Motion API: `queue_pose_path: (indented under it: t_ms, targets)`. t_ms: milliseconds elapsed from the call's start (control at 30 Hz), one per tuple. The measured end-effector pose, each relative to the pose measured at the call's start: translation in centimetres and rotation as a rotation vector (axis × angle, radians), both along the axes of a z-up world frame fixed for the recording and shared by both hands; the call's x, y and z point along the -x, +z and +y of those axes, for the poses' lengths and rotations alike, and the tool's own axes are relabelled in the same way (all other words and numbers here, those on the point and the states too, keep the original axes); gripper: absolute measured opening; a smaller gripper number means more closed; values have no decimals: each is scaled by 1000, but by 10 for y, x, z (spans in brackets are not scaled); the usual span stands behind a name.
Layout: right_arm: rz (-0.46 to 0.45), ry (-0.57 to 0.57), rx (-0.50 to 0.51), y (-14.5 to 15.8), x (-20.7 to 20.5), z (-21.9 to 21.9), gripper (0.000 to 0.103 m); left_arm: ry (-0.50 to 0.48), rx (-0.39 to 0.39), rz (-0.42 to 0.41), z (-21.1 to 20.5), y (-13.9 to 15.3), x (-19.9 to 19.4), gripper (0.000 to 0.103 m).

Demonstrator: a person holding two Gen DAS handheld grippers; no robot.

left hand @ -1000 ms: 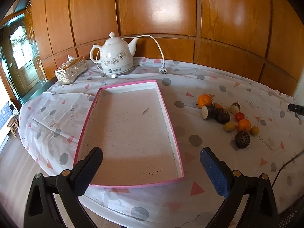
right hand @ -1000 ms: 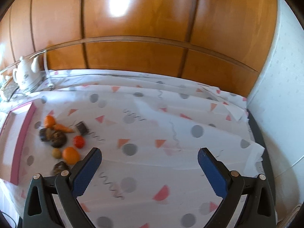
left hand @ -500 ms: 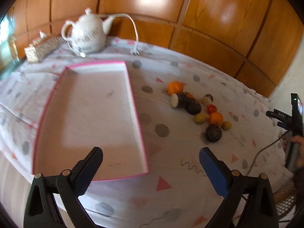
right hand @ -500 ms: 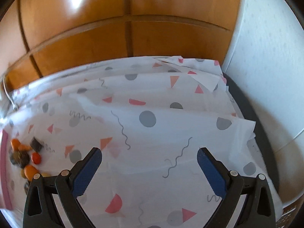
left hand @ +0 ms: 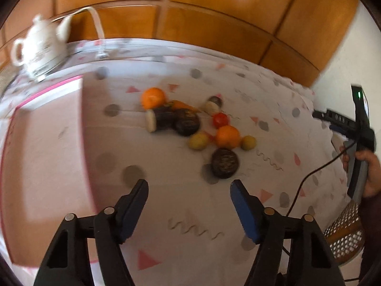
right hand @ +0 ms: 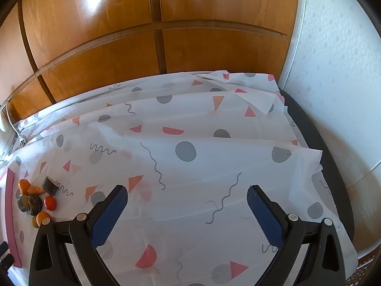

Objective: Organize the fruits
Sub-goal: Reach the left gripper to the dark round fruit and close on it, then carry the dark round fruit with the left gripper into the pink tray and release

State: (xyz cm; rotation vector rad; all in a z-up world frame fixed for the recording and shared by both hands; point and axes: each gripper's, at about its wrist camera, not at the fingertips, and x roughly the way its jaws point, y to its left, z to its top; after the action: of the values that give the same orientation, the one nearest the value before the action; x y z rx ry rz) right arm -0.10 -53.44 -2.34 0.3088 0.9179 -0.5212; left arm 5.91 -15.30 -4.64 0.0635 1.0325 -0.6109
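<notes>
Two oranges (left hand: 227,136), two yellow fruits (left hand: 198,141), one tomato (left hand: 220,120) clustered on surface (left hand: 181,190); both grippers' fingers (left hand: 129,211) spread, left (left hand: 189,188) closing, empty.

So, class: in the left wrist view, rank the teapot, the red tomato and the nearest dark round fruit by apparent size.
1. teapot
2. dark round fruit
3. red tomato
The fruit lies nearer the camera, which flatters it.

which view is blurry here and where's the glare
Left wrist view: motion-smeared, so the teapot, pink tray and fruit pile look soft; glare patches on the wood panelling. Right wrist view: sharp, tablecloth print crisp, one bright reflection on the panelling at upper left.
</notes>
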Motion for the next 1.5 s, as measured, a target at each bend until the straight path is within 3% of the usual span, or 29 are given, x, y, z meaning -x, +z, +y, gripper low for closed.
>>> queue_pose_path:
  t_ms: [233, 300, 533, 633, 800, 867, 1233, 1500]
  targets:
    - [-2, 18, -5, 1, -2, 3, 101, -101, -50, -6, -52, -16, -5, 68]
    - [-1, 21, -10, 1, -2, 2, 101, -110, -66, 0, -62, -22, -8, 60]
    - [11, 36, -17, -1, -6, 3, 101, -115, -92, 19, -83, -40, -16, 56]
    - [25, 44, -18, -4, -9, 4, 101, -121, -107, 20, -89, -49, -18, 43]
    - [54, 11, 1, -8, -9, -1, 101, -122, -86, 5, -84, -51, -12, 42]
    - [68, -23, 6, -10, -8, -7, 96, -113, -69, 12, -78, -49, -10, 42]
    - [108, -68, -6, -18, -6, -16, 96, -36, -41, 10, -43, -41, -3, 42]
    - [116, -135, -27, -21, 3, -29, 96, 61, 34, -20, -2, -12, -6, 42]
